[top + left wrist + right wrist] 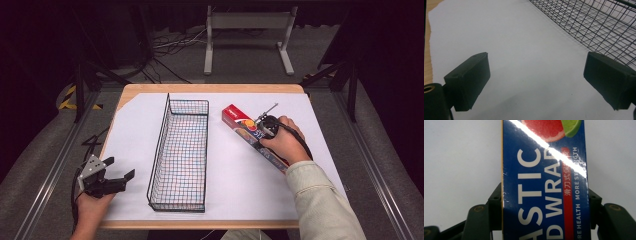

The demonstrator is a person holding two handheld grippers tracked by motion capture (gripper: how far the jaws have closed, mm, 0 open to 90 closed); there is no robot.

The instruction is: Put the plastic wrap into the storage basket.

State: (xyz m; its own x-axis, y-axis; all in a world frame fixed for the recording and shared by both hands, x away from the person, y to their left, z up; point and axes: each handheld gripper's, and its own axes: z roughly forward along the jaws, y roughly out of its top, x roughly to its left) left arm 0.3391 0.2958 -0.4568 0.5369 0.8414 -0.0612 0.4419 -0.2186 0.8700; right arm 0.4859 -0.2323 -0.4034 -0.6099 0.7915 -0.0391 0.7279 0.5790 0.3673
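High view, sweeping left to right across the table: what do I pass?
Left hand-held gripper, jaws apart over the white sheet → black wire basket → plastic wrap box → right hand-held gripper clamped across the box.

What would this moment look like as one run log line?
right gripper: shut on plastic wrap box, box on white sheet | left gripper: open, empty, left of wire basket | basket: empty

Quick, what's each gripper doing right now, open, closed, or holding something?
Left gripper: open, holding nothing, over the white paper.
Right gripper: closed on the plastic wrap box.
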